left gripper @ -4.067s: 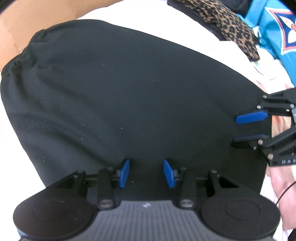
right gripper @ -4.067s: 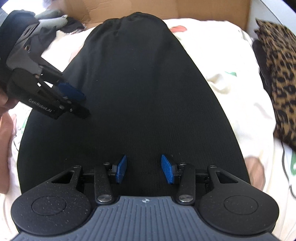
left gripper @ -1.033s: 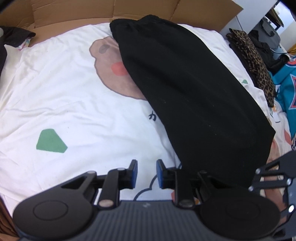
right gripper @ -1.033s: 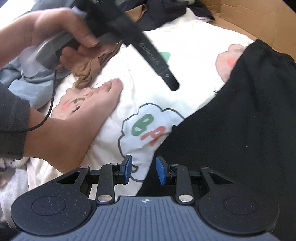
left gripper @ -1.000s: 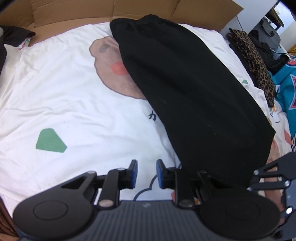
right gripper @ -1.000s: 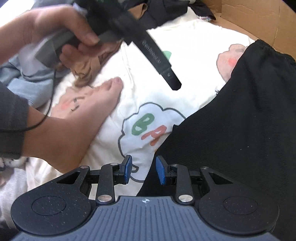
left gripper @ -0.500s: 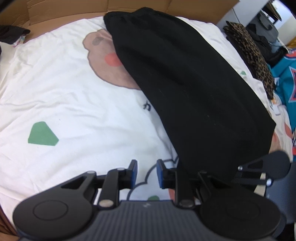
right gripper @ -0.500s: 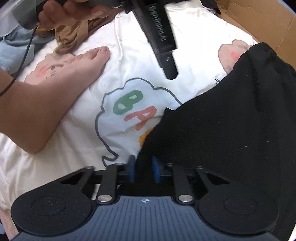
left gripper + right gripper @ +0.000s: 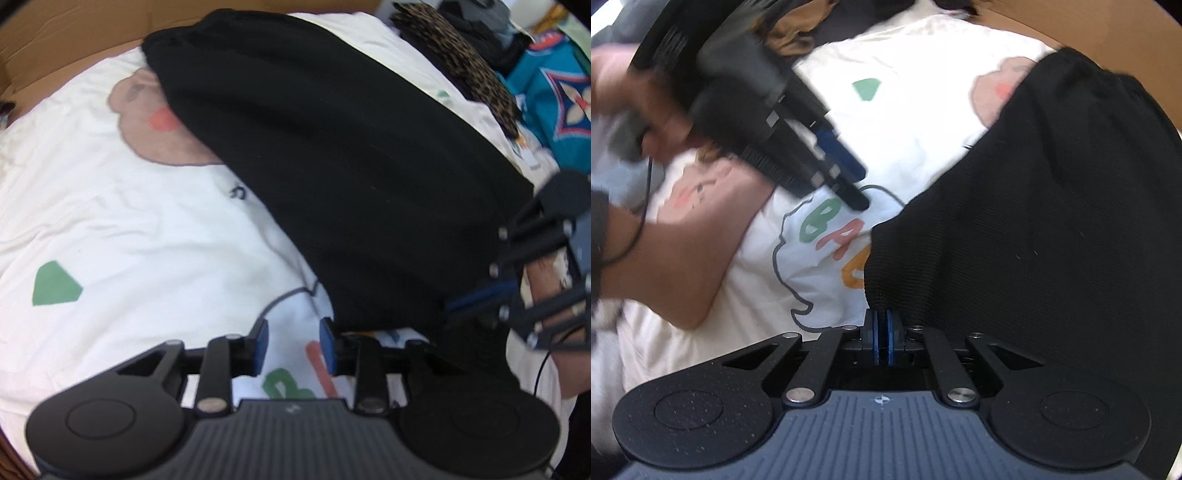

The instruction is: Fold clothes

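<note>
Left wrist view: left gripper (image 9: 294, 345) released, blue pads apart, nothing between them, poised over the white printed sheet (image 9: 110, 229). Black garment (image 9: 351, 166) lies across the sheet from 11 o'clock to 4 o'clock, its near corner just beside the right-hand pad. Right gripper (image 9: 476, 299) enters at 3 o'clock, at the garment's edge. Leopard-print cloth (image 9: 461, 66) and teal garment (image 9: 554, 96) at 1–2 o'clock. Right wrist view: right gripper (image 9: 881, 334) clenched on the black garment's (image 9: 1052, 221) hem corner, fabric rising from the pads toward 1 o'clock. Left gripper (image 9: 849, 177), blurred, at 10–11 o'clock above the sheet's (image 9: 923, 74) lettering.
</note>
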The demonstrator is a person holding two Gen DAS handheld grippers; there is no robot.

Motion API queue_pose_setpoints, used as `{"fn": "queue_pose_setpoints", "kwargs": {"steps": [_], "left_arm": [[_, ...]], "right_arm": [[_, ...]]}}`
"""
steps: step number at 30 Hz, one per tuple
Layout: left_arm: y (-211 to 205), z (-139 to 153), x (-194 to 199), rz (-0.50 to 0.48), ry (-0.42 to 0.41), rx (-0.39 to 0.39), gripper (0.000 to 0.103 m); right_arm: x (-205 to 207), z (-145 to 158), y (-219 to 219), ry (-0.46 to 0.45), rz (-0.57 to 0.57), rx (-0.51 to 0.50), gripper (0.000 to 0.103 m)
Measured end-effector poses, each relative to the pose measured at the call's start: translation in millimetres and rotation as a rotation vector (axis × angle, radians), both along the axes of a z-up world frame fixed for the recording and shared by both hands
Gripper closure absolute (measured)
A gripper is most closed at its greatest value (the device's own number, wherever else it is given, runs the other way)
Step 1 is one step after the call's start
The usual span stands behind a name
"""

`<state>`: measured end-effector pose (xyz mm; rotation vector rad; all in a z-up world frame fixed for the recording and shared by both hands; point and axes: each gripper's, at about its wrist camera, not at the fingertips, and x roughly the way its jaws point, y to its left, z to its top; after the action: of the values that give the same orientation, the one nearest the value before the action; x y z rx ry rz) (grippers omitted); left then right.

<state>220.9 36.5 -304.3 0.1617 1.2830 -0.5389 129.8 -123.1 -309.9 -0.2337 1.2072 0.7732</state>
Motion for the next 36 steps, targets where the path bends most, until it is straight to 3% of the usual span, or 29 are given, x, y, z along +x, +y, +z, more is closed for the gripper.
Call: {"fn": "queue_pose_setpoints", "kwargs": {"steps": [6,10,17,23,25,28,36], "left_arm": [[-18,-8,-7,-0.085,-0.007,0.027,0.062],[-25,-7,-14,-0.118,-0.009,-0.002,0.061],[-17,-5,-9,-0.062,-0.003,-0.081,0.064],[-30,-23,-14,-0.109,-0.013,-0.032,0.074],[-32,-25,-15,-0.116,-0.009,-0.062,0.087],[-30,-22,-16,-0.117,-0.025,-0.076,0.097],[-3,-10,-17,-0.044,-0.012,-0.138,0.099]], "right_arm": [[11,6,-20,0.056,-0.081,0.069,0.101],[16,7,-27,0.081,-0.108,0.101,0.101],[16,3,-26,0.085,-0.109,0.103,0.101],[18,1,-26,0.100,-0.118,0.113,0.101],[19,1,-26,0.106,-0.122,0.119,0.101],[20,0,-27,0.116,-0.128,0.127,0.098],[19,0,-27,0.127,-0.114,0.142,0.098]]}}
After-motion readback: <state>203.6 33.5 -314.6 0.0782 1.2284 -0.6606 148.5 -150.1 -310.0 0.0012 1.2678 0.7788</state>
